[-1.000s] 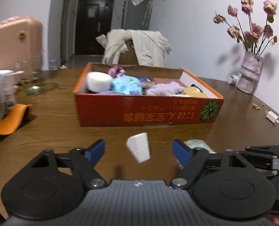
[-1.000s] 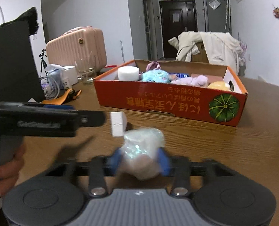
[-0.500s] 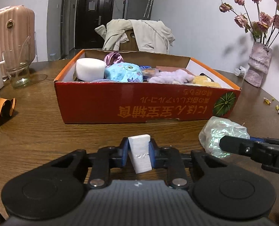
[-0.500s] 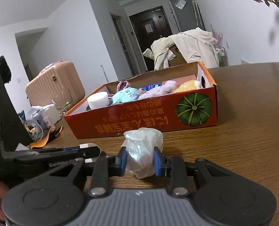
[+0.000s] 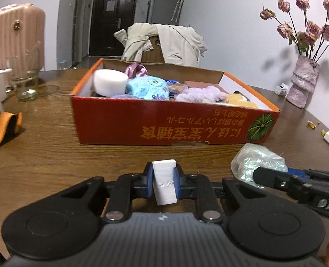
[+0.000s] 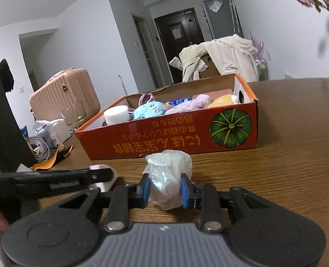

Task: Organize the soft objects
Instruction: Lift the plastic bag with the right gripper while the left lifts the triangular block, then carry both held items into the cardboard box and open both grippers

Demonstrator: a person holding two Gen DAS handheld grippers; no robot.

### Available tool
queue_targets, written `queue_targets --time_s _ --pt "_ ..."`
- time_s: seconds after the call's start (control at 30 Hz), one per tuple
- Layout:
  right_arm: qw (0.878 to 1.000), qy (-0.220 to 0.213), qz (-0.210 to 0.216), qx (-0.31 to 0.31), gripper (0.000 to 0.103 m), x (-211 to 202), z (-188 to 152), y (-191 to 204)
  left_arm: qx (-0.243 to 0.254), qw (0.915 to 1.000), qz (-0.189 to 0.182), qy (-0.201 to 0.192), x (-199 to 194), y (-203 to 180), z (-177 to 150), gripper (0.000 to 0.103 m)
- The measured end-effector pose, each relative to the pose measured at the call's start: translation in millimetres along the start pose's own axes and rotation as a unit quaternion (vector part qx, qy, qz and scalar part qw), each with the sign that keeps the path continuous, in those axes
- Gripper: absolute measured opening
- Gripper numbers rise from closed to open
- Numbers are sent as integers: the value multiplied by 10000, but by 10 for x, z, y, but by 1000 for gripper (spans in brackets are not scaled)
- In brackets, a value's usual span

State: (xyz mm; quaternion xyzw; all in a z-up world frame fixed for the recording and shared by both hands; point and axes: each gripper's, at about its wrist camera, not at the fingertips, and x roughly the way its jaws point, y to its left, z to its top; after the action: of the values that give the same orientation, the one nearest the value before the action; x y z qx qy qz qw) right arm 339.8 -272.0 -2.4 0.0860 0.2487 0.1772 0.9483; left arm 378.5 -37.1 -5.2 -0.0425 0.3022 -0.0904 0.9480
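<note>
White foam block (image 5: pixel 164 181) is pinched in the left gripper (image 5: pixel 163 182), whose jaws just closed on it; right gripper (image 6: pixel 165 188) squeezes a crinkly plastic bag (image 6: pixel 167 173). Both low centre frame, grabbed. Next I'd guess lift and drop into the red box (image 5: pixel 164 124).

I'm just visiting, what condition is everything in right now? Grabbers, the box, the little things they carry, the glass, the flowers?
Left gripper: shut on the white foam block.
Right gripper: shut on the crinkly plastic bundle.
Orange box: open-topped, holding soft toys and a white foam cylinder.
Glass: upright, looks empty.
Flowers: dried, upright in their vase.
</note>
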Motion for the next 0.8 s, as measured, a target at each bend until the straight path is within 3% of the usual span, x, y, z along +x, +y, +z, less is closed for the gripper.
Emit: queue_targets --time_s 0.13,0.23,0.37,0.57,0.8 --pt "9999 -119 94 -59 26 -394 -124 217 120 9995 -56 -296 -628 -74 -135 19" --pt "9995 -117 295 19 26 -752 -237 388 173 9979 220 -591 -1135 -99 -314 19" --pt "9976 -291 551 -296 26 -1160 -290 682 -43 9967 303 -750 -1637 -25 -463 19" --pt "9959 -477 589 -485 26 -1405 -292 900 -67 9941 335 -1033 -1966 -27 -514 19" --pt "9965 -455 513 -473 26 -1443 -310 919 -81 9934 248 -1121 -2043 -44 -523 19"
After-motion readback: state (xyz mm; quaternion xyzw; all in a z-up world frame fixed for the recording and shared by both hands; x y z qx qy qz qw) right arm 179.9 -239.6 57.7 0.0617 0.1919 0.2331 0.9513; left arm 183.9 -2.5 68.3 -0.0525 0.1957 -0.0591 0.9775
